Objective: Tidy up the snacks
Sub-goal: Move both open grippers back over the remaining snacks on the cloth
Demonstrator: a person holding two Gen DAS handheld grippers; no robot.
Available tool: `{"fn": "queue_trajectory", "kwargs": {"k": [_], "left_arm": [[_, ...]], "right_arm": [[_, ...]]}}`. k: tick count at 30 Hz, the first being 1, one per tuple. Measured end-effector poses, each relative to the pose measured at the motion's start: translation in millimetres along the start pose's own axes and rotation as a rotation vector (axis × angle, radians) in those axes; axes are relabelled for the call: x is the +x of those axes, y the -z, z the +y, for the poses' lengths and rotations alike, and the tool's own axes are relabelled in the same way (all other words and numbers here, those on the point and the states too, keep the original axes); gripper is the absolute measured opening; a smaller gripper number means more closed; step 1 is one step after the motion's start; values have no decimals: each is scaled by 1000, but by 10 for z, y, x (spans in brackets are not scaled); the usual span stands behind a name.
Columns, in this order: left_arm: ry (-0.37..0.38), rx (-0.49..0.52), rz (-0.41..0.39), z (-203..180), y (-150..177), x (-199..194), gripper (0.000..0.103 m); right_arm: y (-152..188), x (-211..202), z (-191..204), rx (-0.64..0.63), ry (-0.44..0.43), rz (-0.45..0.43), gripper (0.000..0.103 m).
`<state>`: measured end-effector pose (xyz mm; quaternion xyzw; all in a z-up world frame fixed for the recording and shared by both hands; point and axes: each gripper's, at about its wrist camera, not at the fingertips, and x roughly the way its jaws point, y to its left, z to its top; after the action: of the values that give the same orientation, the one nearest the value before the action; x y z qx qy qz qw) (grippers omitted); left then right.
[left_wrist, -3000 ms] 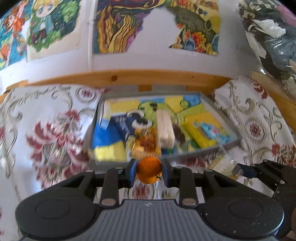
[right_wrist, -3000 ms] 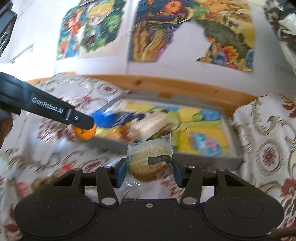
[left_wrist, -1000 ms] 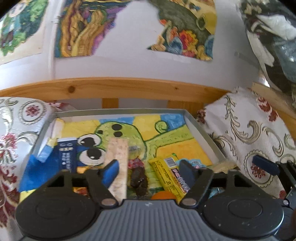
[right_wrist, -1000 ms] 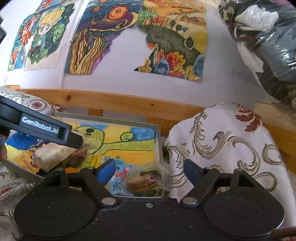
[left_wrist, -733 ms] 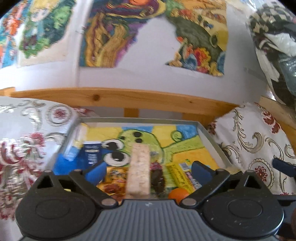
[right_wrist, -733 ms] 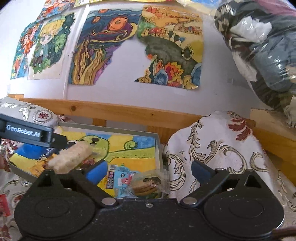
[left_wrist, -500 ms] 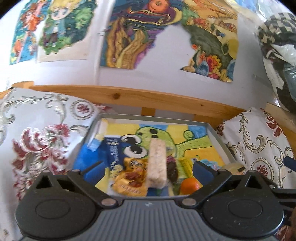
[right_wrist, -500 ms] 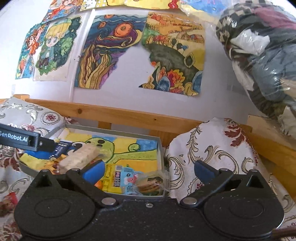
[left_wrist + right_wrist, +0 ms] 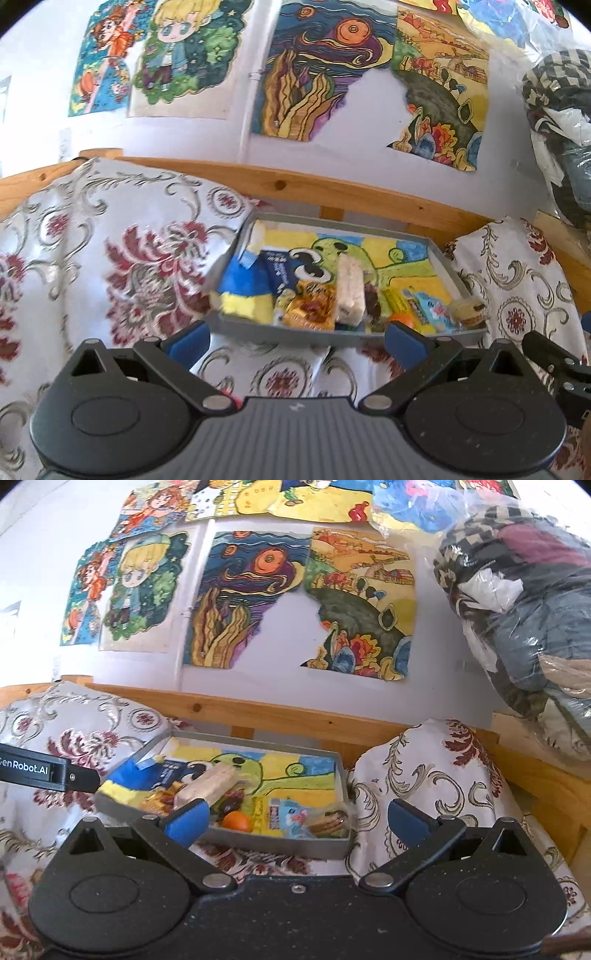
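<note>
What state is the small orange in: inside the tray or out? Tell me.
Inside. The orange lies among snacks near the front wall of the gray tray; both grippers are open and hold nothing.

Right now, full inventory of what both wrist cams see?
tray: 1, grey with a cartoon liner, on the floral cloth
orange: 1, orange, near edge of tray
wrapped cookies: 1 clear pack, near right corner of tray
pale wafer bar: 1, beige, mid tray
navy packet: 1, left part of tray
gold packet: 1, near edge of tray
yellow bar pack: 1, right of the wafer
light blue packet: 1, beside the cookies
floral cloth: white and red, under tray
wall drawings: several, coloured
bagged clothes: right, in clear plastic
left gripper: open, empty
right gripper: open, empty
</note>
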<state>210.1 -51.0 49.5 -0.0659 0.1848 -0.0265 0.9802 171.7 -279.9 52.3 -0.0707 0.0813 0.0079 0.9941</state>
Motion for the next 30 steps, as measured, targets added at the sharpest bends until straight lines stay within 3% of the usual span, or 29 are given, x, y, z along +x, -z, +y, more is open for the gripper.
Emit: {"fn": "queue_trajectory", "kwargs": {"k": [8, 15, 30], "left_arm": [[0, 19, 3, 85, 200, -328, 102], [1, 41, 46, 148, 425, -502, 102], [-68, 26, 130, 413, 807, -642, 102]], "right_arm": [[88, -362, 139, -20, -41, 24, 102], [229, -567, 267, -25, -91, 98, 102], [509, -565, 369, 19, -147, 284, 102]]}}
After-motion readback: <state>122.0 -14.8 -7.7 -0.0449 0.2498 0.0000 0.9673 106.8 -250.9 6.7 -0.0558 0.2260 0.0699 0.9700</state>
